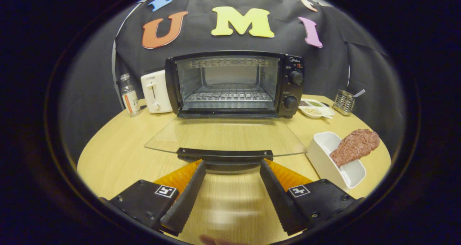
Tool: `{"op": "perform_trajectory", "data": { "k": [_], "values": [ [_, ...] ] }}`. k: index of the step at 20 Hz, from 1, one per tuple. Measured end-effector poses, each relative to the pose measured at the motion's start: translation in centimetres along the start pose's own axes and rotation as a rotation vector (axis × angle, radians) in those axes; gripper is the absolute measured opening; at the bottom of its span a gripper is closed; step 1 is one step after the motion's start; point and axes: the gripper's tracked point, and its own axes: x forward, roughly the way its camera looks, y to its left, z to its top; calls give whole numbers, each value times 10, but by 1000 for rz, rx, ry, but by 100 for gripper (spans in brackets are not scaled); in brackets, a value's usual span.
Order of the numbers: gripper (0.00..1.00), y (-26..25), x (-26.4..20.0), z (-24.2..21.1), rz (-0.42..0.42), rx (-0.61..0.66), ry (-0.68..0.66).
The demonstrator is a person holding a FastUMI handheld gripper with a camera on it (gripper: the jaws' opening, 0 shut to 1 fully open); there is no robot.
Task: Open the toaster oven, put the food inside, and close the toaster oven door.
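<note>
Gripper (232,164) with two long, flat fingers (187,198), wide at the back and thin at the front. Rows of tiny teeth along the inner sides. Spread apart, squeezing nothing. Behind each finger, a chunky black block (324,198) with small round screws (314,214). On top of each block, a little white square sticker (165,191) with black marks.

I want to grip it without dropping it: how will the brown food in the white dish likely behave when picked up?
The brown food looks rough and lumpy, so it probably won't slip much. It overhangs the white dish without sagging, suggesting it is fairly stiff. Leaning on the rim, it may tip or slide if nudged. The gripper is open by the oven door handle.
</note>
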Motion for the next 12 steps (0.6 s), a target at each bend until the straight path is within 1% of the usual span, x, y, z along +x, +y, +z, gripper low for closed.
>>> {"op": "perform_trajectory", "data": {
  "k": [3, 6, 9, 12],
  "values": [
    [98, -17, -29, 18, 28, -55, -3],
    [98, -49, -60, 38, 51, -72, -6],
    [98, -92, -82, 53, 41, -113, 27],
    [98, -143, -94, 64, 29, -134, 62]
  ]
}}
